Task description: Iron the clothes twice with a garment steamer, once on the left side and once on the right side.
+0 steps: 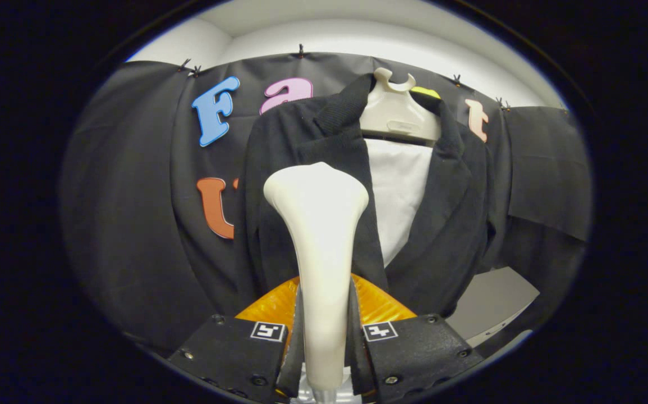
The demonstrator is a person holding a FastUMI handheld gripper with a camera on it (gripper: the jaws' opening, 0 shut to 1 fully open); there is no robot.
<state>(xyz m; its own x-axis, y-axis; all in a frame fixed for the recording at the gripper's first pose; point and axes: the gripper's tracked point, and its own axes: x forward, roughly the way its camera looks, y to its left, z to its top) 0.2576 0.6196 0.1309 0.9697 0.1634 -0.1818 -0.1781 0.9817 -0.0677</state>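
The claw [324,342] is clamped on the garment steamer [319,252], with one finger pressed against each side of its narrow handle. The steamer is cream-coloured and stands upright between the fingers, rising from a slim neck at the grip into a broad, rounded head above and ahead of them. That head sits in front of a dark jacket [307,168], over the front panel that lies to the left of the jacket's opening; whether the head touches the cloth cannot be told from this view. The jacket hangs beyond the claw on a pale hanger [396,115] whose hooked top shows above the collar. The lapels are folded back and the front is open, with a white panel [399,191] visible between the two halves, just to the right of the steamer head. The other front panel hangs further right, beyond the right finger. Just behind the fingers, on either side of the steamer's handle, an orange ribbed piece [377,303] shows. A square black-and-white marker [268,331] sits on the left finger, and a matching one is on the right. Beyond the jacket hangs the booth's black cloth wall [133,224], pinned along its top edge, and a pale grey surface [495,300] lies low to the right of the claw.
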